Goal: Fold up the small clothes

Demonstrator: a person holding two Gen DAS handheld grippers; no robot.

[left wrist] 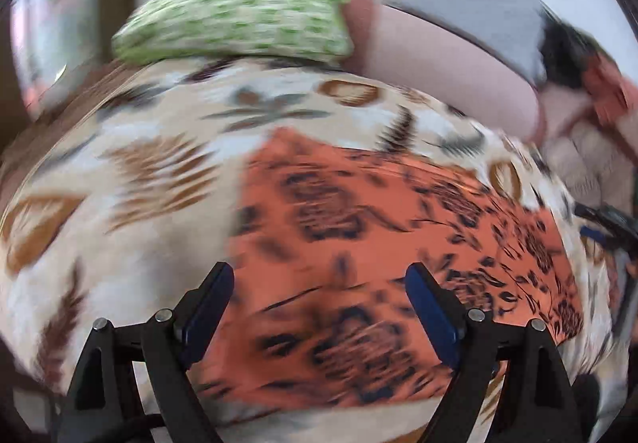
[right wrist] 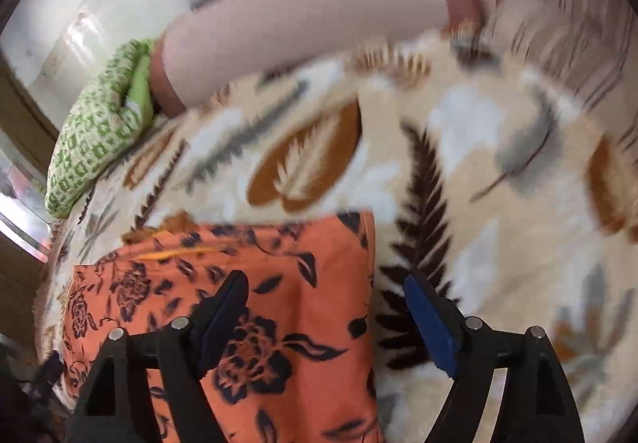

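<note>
An orange garment [left wrist: 379,243] with dark flower print lies flat on a leaf-patterned blanket [left wrist: 139,172]. My left gripper [left wrist: 319,283] hovers over the garment's near part, jaws wide open, nothing between them. In the right wrist view the same orange garment [right wrist: 279,283] fills the lower left, its right edge running straight down the blanket [right wrist: 458,148]. My right gripper [right wrist: 325,295] stands open above that right edge, its left finger [right wrist: 223,307] over the cloth and its right finger [right wrist: 430,323] over the blanket. Both views are blurred by motion.
A green-and-white patterned pillow [left wrist: 235,20] lies at the blanket's far edge, also seen in the right wrist view as the pillow [right wrist: 99,128]. A pale pink cushion [left wrist: 446,68] and a grey one [left wrist: 478,0] lie behind it. The other gripper's dark parts [left wrist: 610,223] show at right.
</note>
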